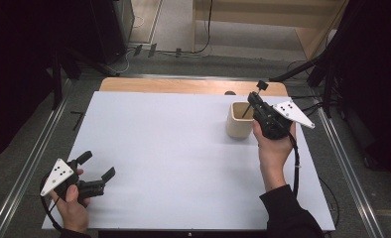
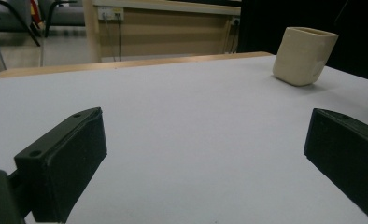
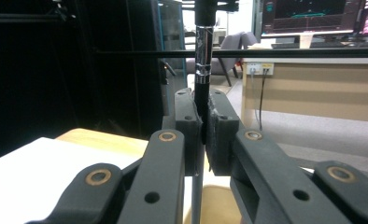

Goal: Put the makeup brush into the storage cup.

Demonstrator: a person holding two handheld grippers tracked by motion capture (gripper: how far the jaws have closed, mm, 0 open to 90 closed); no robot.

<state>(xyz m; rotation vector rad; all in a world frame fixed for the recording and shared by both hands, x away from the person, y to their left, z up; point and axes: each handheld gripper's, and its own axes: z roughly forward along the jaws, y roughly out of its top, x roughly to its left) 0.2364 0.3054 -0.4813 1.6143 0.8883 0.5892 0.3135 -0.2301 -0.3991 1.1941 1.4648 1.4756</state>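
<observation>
Right tool (image 1: 257, 102) clenched on a thin rod (image 3: 202, 56) above the cup (image 1: 239, 124), left tool (image 1: 98, 167) released, well apart on bare tabletop (image 1: 173, 148)

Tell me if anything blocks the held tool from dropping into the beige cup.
Nothing visible does. The right hand-held gripper is shut on the thin black tool, whose lower end already slants into the open mouth of the beige cup. The cup's inside looks otherwise free.
</observation>
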